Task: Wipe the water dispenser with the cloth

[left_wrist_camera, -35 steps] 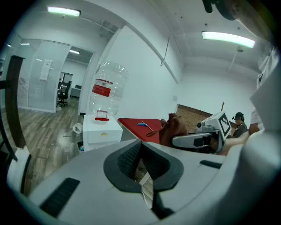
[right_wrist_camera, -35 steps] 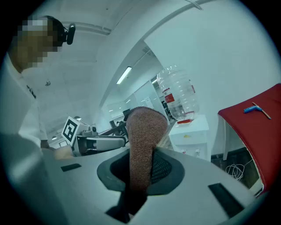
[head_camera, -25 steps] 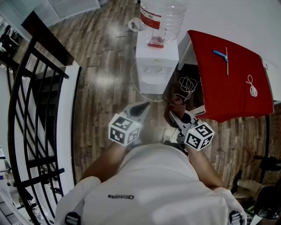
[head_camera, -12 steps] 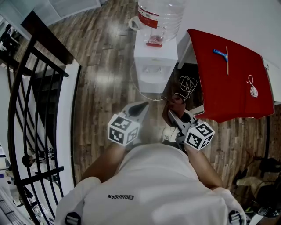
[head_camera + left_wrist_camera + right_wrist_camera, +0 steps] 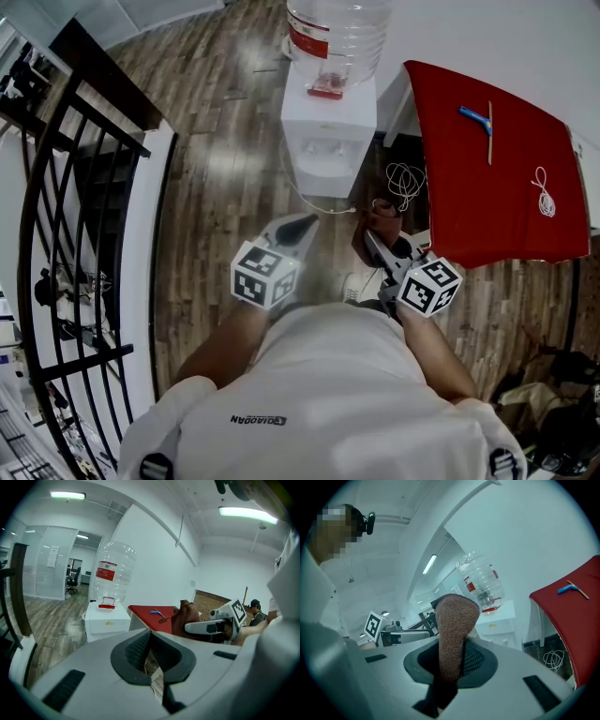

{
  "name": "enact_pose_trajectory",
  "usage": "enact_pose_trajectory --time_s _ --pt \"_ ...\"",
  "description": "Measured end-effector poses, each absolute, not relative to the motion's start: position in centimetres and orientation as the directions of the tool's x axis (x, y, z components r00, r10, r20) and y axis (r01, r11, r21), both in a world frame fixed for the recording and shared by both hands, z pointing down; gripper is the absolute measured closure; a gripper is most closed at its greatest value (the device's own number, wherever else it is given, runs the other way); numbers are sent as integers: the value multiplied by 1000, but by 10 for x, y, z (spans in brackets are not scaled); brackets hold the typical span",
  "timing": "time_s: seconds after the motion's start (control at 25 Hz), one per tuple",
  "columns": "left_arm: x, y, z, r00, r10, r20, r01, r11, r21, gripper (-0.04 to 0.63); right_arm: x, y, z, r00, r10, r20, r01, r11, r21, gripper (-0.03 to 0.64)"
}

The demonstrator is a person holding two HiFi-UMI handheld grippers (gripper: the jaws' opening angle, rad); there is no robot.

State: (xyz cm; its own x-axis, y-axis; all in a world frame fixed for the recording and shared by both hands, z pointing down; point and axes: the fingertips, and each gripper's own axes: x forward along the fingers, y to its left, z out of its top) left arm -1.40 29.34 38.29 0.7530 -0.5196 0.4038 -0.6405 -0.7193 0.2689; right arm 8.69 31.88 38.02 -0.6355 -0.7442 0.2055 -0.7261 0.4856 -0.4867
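Observation:
The white water dispenser (image 5: 328, 141) stands on the wood floor ahead of me, with a clear bottle (image 5: 337, 33) upside down on top. My right gripper (image 5: 368, 240) is shut on a brown cloth (image 5: 378, 223), held about waist high and short of the dispenser. In the right gripper view the cloth (image 5: 453, 625) sticks up from between the jaws and hides part of the dispenser (image 5: 501, 620). My left gripper (image 5: 307, 222) is shut with nothing in it, level with the right one. The left gripper view shows the dispenser (image 5: 107, 620) and the cloth (image 5: 185, 619).
A red-covered table (image 5: 487, 178) stands right of the dispenser, with a blue-handled tool (image 5: 475, 117) and a white cord (image 5: 542, 187) on it. A coiled cable (image 5: 405, 178) lies beneath the table. A black railing (image 5: 75, 234) runs along the left.
The dispenser and red table have slid slightly left and up in the view. Both grippers keep the same pose, and the cloth stays in the right one.

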Motion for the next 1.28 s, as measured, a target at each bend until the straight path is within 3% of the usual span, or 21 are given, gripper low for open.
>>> enact_pose_trajectory --time_s 0.6,0.96,1.28 --pt "37 272 383 646 -636 423 -756 -612 233 606 151 284 380 -748 -646 149 -616 594 -518 561" --pt "44 258 390 628 -608 486 -759 -618 206 606 151 264 389 -758 -638 140 -588 572 -572 561" --pt "30 221 396 667 -527 526 -692 -700 176 606 141 227 385 -695 -707 131 -629 509 -588 561"
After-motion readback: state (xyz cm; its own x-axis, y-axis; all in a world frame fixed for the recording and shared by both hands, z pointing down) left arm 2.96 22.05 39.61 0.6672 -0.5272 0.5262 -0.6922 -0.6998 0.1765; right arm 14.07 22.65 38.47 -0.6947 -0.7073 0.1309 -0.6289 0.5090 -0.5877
